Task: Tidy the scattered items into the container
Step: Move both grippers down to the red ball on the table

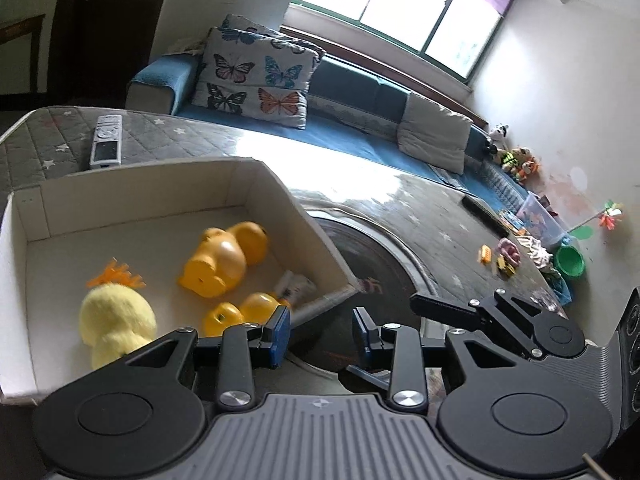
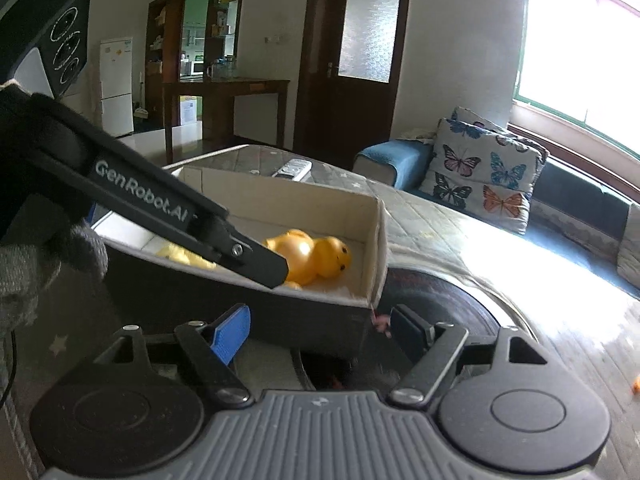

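A white cardboard box [image 1: 256,184] stands on a grey quilted table cover. Inside it lie a large yellow plastic duck [image 1: 224,260], a smaller yellow duck [image 1: 240,312], a yellow plush chick [image 1: 116,320] and a small white packet [image 1: 294,286]. My left gripper [image 1: 322,334] hovers at the box's near right corner, open, with nothing between its blue pads. My right gripper [image 2: 320,330] is low beside the box's [image 2: 376,248] dark outer wall, jaws wide and empty. A tiny pink item [image 2: 382,322] lies at that corner. The left gripper's black finger [image 2: 264,264] crosses over the duck [image 2: 312,258].
A remote control [image 1: 106,142] lies behind the box. A dark round disc [image 1: 368,256] sits right of the box. Small toys [image 1: 504,256], a clear bin [image 1: 540,220] and a green bowl [image 1: 570,260] are at the far right. A blue sofa with a butterfly cushion [image 1: 256,76] runs along the back.
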A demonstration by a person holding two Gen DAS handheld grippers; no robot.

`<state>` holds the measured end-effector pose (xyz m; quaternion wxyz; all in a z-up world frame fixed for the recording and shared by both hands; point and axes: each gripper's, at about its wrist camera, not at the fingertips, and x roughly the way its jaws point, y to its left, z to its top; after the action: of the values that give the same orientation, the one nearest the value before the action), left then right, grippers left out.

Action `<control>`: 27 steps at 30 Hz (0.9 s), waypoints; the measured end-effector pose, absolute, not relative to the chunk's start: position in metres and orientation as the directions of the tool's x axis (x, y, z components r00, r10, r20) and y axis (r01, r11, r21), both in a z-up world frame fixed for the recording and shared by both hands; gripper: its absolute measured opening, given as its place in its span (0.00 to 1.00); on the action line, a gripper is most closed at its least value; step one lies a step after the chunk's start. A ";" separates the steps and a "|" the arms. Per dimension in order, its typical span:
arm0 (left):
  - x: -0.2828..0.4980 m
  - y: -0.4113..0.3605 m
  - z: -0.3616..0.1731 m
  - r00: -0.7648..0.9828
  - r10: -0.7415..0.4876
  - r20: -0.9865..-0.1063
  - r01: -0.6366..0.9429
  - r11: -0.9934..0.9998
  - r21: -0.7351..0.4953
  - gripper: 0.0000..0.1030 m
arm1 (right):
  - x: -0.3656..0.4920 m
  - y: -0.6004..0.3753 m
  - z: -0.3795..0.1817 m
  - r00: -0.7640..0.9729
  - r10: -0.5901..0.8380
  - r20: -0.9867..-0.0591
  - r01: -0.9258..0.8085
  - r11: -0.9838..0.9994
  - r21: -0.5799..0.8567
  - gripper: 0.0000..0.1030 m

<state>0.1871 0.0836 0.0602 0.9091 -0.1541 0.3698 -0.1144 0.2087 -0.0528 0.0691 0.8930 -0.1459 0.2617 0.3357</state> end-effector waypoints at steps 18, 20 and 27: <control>0.152 0.021 0.028 0.612 -0.401 -0.682 0.165 0.908 -0.386 0.35 | 0.144 -0.137 0.039 0.669 0.420 -0.614 -0.566 0.823 -0.053 0.83; 0.150 0.015 0.024 0.600 -0.407 -0.689 0.166 0.906 -0.390 0.35 | 0.141 -0.144 0.034 0.663 0.413 -0.625 -0.555 0.831 -0.040 0.83; 0.146 -0.007 0.013 0.561 -0.420 -0.713 0.185 0.903 -0.387 0.35 | 0.131 -0.158 0.022 0.644 0.399 -0.652 -0.539 0.842 -0.016 0.82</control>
<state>0.1455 -0.0071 0.0132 0.8731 -0.1353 0.4351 -0.1733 0.1308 -0.1585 0.0218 0.9006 -0.1051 0.3317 0.2604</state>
